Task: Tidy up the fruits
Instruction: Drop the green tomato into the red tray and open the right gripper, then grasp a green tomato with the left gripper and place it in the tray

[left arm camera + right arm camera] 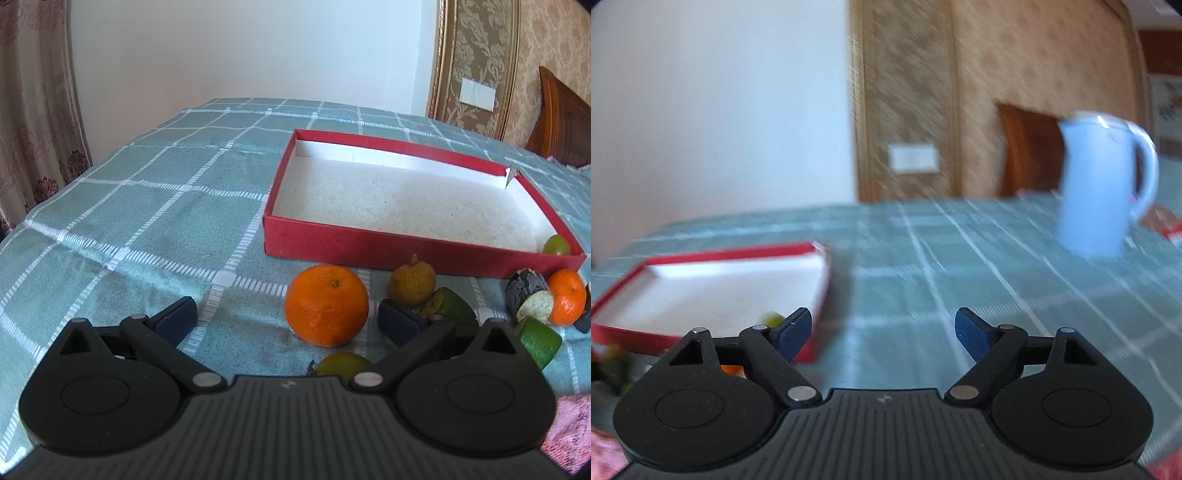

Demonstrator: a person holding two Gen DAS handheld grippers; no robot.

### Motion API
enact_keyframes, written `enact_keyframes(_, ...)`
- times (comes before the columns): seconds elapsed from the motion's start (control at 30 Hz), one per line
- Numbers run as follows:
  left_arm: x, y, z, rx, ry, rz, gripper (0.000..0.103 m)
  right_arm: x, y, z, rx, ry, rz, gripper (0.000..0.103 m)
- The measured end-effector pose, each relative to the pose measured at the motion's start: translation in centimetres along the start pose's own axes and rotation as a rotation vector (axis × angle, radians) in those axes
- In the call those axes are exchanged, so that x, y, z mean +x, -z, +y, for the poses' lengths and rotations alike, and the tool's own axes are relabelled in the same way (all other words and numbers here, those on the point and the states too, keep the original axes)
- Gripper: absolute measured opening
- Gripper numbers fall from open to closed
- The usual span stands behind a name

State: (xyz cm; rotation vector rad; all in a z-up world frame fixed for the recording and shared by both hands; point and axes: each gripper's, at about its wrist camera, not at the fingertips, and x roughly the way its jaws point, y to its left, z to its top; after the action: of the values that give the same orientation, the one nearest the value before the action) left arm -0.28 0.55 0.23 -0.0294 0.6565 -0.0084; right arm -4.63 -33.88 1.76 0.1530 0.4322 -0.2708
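In the left wrist view my left gripper [286, 314] is open and empty, low over the cloth, with a large orange [327, 304] between its fingertips, nearer the right one. Behind it lie a brown longan [412, 282], green fruit pieces [447, 306], a small orange [567, 297] and a dark cut piece [530, 301]. A green fruit [341, 363] sits close under the gripper. A red box [369, 245] holds one green grape [557, 244] in its near right corner. In the blurred right wrist view my right gripper [882, 332] is open and empty, right of the box [823, 280].
A teal checked cloth [147, 206] covers the table. A white jug [1104, 184] stands at the back right in the right wrist view. Pink fabric [570, 432] lies at the near right edge. A wooden chair [561, 122] and curtain [33, 110] stand beyond the table.
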Motion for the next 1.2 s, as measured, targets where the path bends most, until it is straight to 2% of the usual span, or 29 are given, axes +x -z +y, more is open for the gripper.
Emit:
enact_keyframes(0.2,-2.2,0.6,1.6,-0.033,0.01,-0.055,0.103,2.3,0.3,0.4,-0.007,0.018,0.14,0.085)
enact_keyframes(0.33,-4.7,1.4,2.9,-0.005,0.025,-0.126,0.103,2.2,0.6,0.5,-0.01,0.002,0.168,0.085)
enact_keyframes(0.53,-7.0,2.2,4.5,-0.028,0.112,-0.247,0.103,2.5,0.6,0.3,0.008,-0.016,0.195,0.085)
enact_keyframes(0.57,-7.1,2.2,4.3,-0.013,0.106,-0.248,0.103,2.5,0.6,0.2,0.012,-0.017,0.195,0.085)
enact_keyframes(0.7,-7.2,2.9,1.8,0.171,0.105,-0.237,0.103,2.4,0.6,0.0,0.03,-0.023,0.191,0.085)
enact_keyframes(0.77,-7.3,3.4,0.6,0.23,0.104,-0.222,0.103,2.3,0.6,-0.1,0.036,-0.024,0.189,0.085)
enact_keyframes(0.83,-7.1,3.8,-0.2,0.248,0.118,-0.203,0.102,2.3,0.6,-0.1,0.034,-0.025,0.192,0.085)
enact_keyframes(0.9,-6.8,3.9,-0.8,0.24,0.137,-0.173,0.088,2.4,0.6,-0.1,0.034,-0.026,0.192,0.085)
enact_keyframes(1.07,-5.6,3.8,-1.4,0.214,0.155,-0.126,0.083,2.4,0.6,-0.1,0.04,-0.03,0.189,0.085)
enact_keyframes(1.13,-5.3,3.8,-1.3,0.201,0.159,-0.119,0.077,2.3,0.6,-0.2,0.043,-0.032,0.187,0.085)
enact_keyframes(1.2,-5.0,3.7,-1.1,0.184,0.174,-0.097,0.057,2.3,0.6,-0.2,0.044,-0.037,0.186,0.085)
